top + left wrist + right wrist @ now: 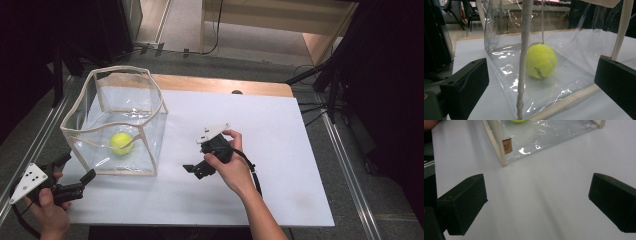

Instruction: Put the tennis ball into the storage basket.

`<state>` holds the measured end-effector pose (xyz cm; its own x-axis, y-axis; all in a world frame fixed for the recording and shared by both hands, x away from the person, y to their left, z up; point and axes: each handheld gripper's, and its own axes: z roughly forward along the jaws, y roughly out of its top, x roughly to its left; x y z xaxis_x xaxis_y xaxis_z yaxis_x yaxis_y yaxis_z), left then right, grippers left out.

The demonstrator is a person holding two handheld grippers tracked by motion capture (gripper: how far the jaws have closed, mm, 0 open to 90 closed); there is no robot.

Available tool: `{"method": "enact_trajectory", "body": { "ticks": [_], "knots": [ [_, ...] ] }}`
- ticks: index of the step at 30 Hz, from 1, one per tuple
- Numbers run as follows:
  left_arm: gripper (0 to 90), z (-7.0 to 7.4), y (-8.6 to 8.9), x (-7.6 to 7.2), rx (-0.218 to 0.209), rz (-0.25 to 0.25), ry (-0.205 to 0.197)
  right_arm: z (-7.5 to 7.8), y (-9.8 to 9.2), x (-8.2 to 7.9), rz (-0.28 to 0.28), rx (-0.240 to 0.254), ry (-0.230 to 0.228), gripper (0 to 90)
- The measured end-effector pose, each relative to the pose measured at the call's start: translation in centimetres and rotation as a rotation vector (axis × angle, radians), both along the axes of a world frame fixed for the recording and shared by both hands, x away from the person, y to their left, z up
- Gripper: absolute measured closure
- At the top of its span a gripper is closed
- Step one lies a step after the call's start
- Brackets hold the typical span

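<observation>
- We see the tennis ball point(121, 143) resting on the floor of the clear bag point(152, 127), a soft transparent box with cream trim that stands upright with its top open.
- In the left gripper view the ball point(540, 60) sits just behind the bag's near corner seam point(524, 57), so the bag seems to serve as its container.
- We hold the left gripper point(75, 172) just beside the bag's near-left corner, jaws spread wide and grasping nothing; we judge it is aimed there to take the seam.
- The right gripper point(192, 170) hovers over the white board point(280, 150) to the right of the bag, near it but apart, jaws also released, probably waiting to help steady the bag.
</observation>
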<state>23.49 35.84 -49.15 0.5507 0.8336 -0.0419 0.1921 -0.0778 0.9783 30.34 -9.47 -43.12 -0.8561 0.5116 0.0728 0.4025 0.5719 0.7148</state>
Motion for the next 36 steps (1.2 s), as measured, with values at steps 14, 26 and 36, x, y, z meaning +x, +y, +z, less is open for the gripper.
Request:
{"method": "enact_trajectory", "body": {
  "ticks": [14, 26, 36],
  "knots": [
    [0.0, 0.0, 0.2, 0.0, -0.025, 0.005, 0.004, -1.4, -4.2, -1.8, -0.078, 0.053, -0.019, 0.7],
    [0.0, 0.0, 0.1, 0.0, -0.017, 0.004, 0.003, -2.4, -8.4, -3.5, -0.139, 0.107, -0.055, 0.7],
    [0.0, 0.0, 0.1, 0.0, -0.005, 0.002, 0.002, -3.2, -11.3, -4.6, -0.181, 0.151, -0.074, 0.7]
  ]
}}
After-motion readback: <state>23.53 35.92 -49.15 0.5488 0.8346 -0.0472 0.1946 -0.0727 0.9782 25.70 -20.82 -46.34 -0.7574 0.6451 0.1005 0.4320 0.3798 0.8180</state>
